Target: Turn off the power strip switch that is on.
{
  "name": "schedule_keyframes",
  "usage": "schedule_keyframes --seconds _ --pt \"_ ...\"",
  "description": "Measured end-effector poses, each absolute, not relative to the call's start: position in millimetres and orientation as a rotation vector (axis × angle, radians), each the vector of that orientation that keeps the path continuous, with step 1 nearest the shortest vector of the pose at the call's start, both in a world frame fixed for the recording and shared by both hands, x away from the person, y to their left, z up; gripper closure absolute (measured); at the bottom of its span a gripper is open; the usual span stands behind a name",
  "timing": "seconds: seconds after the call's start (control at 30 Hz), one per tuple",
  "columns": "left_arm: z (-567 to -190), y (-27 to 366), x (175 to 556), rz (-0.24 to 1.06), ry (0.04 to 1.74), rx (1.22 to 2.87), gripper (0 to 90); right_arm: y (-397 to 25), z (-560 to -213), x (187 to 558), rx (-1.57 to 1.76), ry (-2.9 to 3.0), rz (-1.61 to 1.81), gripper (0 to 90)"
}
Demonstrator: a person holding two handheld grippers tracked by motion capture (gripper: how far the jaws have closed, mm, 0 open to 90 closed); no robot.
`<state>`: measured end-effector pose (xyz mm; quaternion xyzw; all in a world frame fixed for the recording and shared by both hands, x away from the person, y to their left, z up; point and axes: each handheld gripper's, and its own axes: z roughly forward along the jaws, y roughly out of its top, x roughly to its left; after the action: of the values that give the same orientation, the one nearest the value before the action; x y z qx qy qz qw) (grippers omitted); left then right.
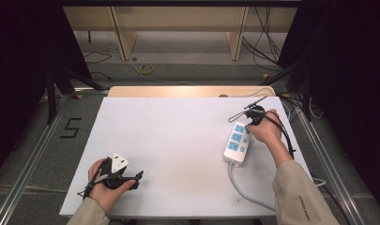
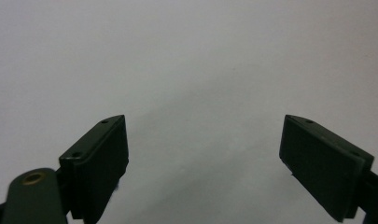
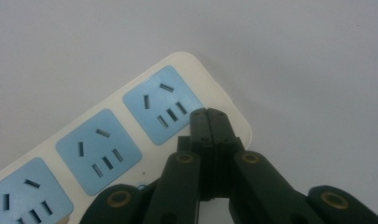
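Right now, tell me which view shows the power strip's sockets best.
The right gripper view: the power strip lies close up, its three blue sockets and their slots plain, with the shut right gripper over its edge. The high view shows the strip whole but small. The left gripper view looks at bare table.

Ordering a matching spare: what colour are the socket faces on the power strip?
Light blue, set in a cream-white body; the power strip shows best in the right gripper view.

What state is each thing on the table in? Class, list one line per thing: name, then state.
Power strip: flat on the table, all three blue sockets empty, grey cord trailing toward the person.
Left claw: open, nothing between its jaws, over bare table.
Right claw: shut, holding nothing, tips over the power strip's end socket.
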<state>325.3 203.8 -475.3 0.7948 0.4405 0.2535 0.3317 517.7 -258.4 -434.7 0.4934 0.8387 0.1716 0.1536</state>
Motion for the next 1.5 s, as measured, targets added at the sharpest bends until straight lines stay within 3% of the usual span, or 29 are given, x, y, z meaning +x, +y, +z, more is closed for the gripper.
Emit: schedule_keyframes --seconds 1.5 --pt "-475.3 204.4 325.2 0.663 1.152 2.076 15.2 -258.0 -436.1 513.8 1.413 2.410 0.540 90.0"
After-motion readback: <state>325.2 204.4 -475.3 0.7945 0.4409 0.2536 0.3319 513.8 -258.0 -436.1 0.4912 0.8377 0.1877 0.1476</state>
